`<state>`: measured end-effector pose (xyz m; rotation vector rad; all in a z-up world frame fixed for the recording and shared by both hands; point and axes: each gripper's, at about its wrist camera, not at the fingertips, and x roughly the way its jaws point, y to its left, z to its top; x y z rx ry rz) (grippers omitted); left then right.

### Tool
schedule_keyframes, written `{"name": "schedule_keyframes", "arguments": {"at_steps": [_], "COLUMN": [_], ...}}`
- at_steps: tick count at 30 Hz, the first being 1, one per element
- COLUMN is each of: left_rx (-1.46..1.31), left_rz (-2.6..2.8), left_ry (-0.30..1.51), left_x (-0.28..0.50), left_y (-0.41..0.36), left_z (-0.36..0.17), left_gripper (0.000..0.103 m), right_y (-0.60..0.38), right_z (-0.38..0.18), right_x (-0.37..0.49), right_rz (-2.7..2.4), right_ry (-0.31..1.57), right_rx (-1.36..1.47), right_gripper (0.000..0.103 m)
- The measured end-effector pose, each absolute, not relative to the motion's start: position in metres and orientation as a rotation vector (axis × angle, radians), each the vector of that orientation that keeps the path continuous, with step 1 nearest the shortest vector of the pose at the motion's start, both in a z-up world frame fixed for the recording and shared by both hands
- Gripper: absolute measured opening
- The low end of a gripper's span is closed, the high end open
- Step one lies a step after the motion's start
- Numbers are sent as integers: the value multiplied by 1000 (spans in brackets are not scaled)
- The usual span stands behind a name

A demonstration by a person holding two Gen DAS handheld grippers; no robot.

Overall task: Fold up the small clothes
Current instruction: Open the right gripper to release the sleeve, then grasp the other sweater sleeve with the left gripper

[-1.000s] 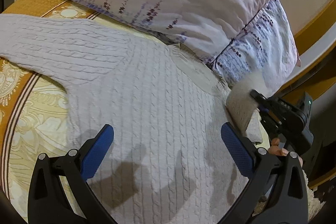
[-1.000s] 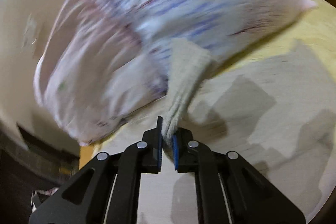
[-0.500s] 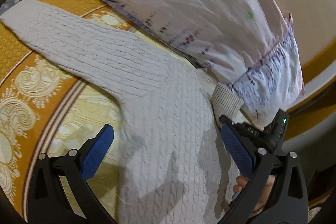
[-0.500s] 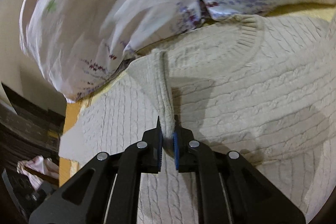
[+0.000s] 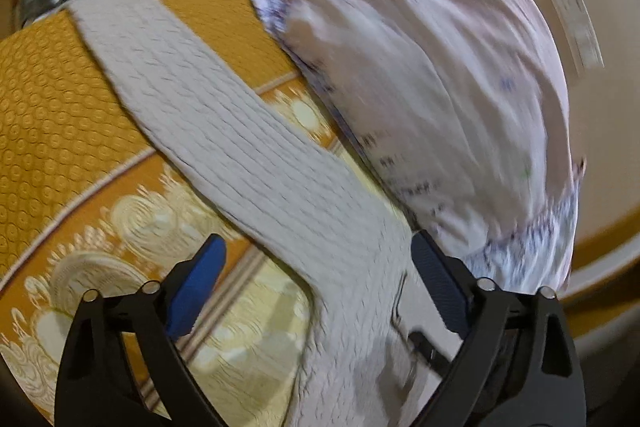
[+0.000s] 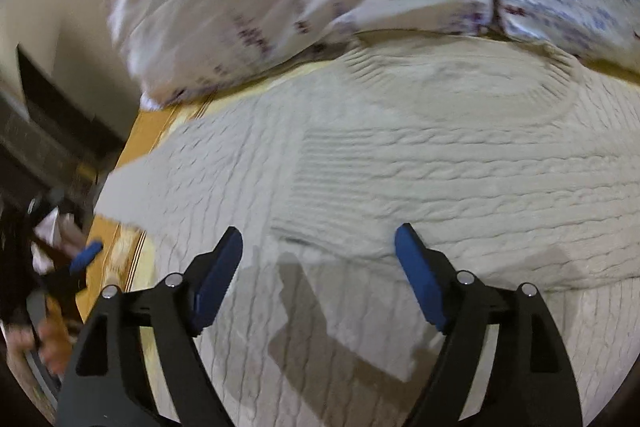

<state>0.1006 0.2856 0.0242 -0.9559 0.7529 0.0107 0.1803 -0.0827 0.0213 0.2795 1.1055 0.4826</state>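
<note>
Left wrist view: the left gripper (image 5: 316, 279) hangs over the bed (image 5: 60, 115) with its jaws spread wide, having just eased in a little, and nothing pinched between them. The cream cable-knit sweater (image 5: 344, 267) lies flat on the gold bedspread, and its outstretched sleeve (image 5: 192, 99) runs away up-left toward the bed's far corner. A floral pillow (image 5: 440, 87) sits just beside the sweater's shoulder. This sleeve looks like the next part to fold, so the jaws should reach out along it and pinch near the cuff, not at the shoulder, to carry it over in one flat sweep.

Right wrist view: the right gripper (image 6: 318, 275) has just been opening; its jaws now stand wide and empty above the sweater's body. The other sleeve (image 6: 460, 187) lies folded across the chest below the neckline (image 6: 460, 87). The right gripper can best help by pressing that fold flat while the left works.
</note>
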Motion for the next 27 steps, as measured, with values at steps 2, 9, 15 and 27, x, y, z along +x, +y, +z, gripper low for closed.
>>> {"name": "schedule_keyframes", "arguments": {"at_steps": [2,9,15,27], "left_rx": [-1021,-1215,-1365,-1437], "left_rz": [36,146,230,300], "left_ry": [735,668,618,572], "left_x": [99,95,93,108], "left_y": [301,351,386,433], "left_z": [19,-1,-20,-35], "left_gripper": [87,80,74,48], "right_y": [-92,-137,-146,-152], "right_z": [25,32,34,34], "right_x": [176,161,153,143], "right_rz": [508,455,428,381], "right_ry": [1112,1129,1128,1143], "right_rx": [347,481,499,493], "right_gripper": [79,79,79,79]}}
